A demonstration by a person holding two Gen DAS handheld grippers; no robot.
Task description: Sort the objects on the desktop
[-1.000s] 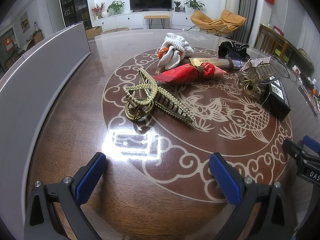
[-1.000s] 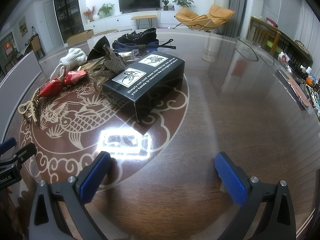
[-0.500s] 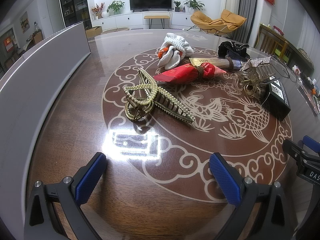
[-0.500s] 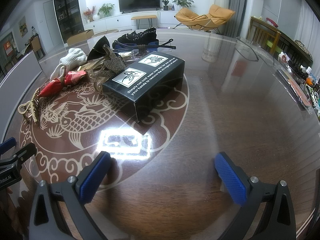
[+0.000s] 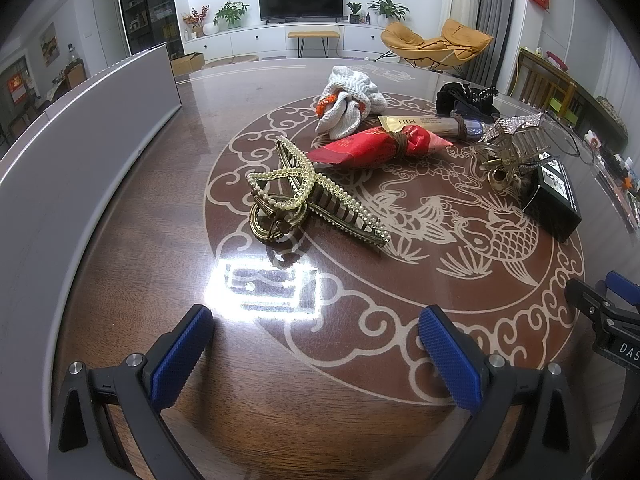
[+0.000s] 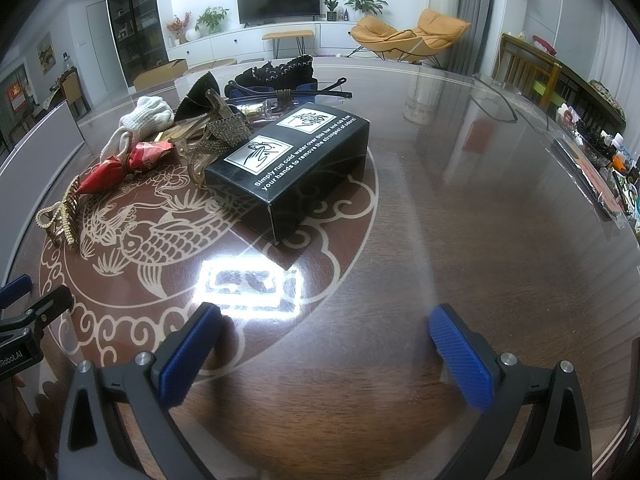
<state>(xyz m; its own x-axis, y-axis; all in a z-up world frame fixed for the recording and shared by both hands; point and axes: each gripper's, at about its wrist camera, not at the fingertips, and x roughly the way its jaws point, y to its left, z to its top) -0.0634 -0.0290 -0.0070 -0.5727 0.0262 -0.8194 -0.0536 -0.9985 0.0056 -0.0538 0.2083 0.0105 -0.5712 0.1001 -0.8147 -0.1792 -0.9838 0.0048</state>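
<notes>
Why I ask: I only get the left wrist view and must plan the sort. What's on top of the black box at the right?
Observer: The black box has two white hand pictures on top, plus white print starting "Simply run cold water".
Operator: Anything behind it?
Observer: Dark-framed glasses lie just past its far end.
Operator: And the right tool?
Observer: The right tool is open and empty, short of the box's near corner.
</notes>
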